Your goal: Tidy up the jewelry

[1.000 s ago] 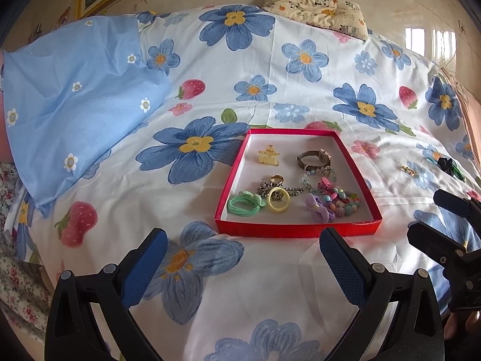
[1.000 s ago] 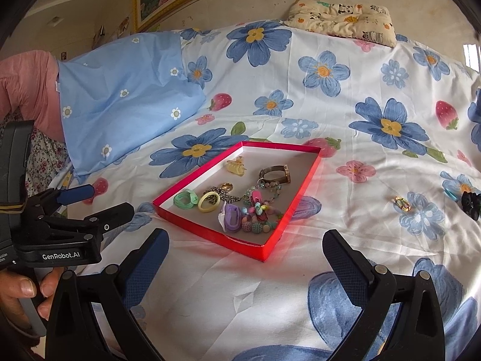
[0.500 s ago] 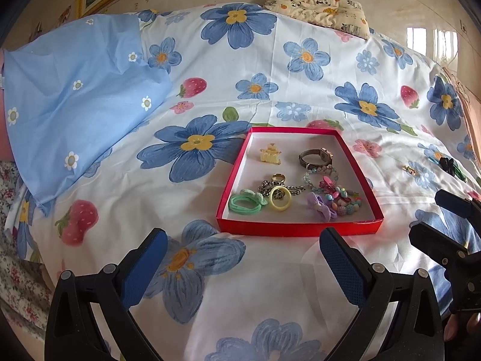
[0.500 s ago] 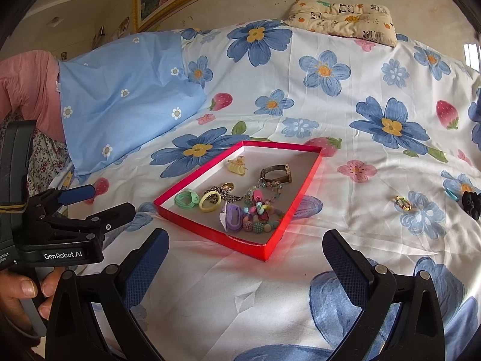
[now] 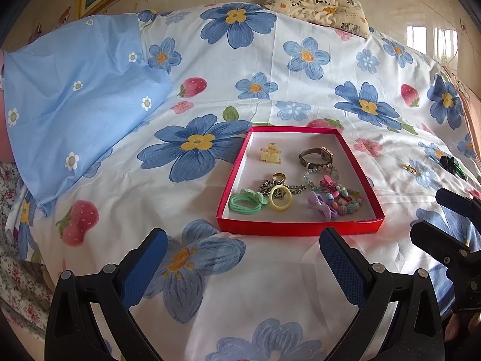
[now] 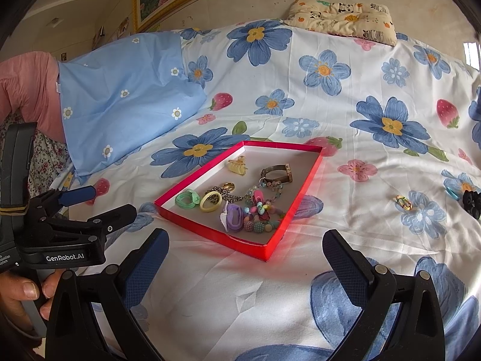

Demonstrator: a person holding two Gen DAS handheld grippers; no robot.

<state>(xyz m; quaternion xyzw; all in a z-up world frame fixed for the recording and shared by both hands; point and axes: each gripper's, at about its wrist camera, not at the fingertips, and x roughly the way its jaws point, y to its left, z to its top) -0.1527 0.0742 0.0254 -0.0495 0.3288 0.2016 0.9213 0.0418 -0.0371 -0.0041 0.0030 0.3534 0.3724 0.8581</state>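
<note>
A red tray [image 5: 297, 229] lies on the flowered bedsheet ahead of both grippers. It holds a yellow claw clip [image 5: 270, 153], a watch [image 5: 315, 156], a gold ring [image 5: 279, 177], a green hair tie [image 5: 246, 201], a yellow ring [image 5: 280, 201], a purple bow [image 5: 320, 206] and beaded bracelets [image 5: 345, 204]. Right of the tray, a small colourful clip [image 6: 402, 202], a blue hair tie [image 6: 451, 193] and a black piece [image 6: 472, 203] lie loose on the sheet. My left gripper [image 5: 243, 240] is open just short of the tray's near wall. My right gripper [image 6: 245, 239] is open and empty near the tray's corner [image 6: 266, 255].
A light blue pillowcase [image 5: 75, 105] covers the bed's left side, and a patterned cushion [image 5: 318, 6] lies at the far edge by the wall. The right gripper [image 5: 427, 213] shows at the right edge of the left wrist view. A hand [image 6: 21, 294] holds the left gripper [image 6: 111, 201].
Both views have shifted only very slightly. Both grippers stay open and the jewelry has not moved.
</note>
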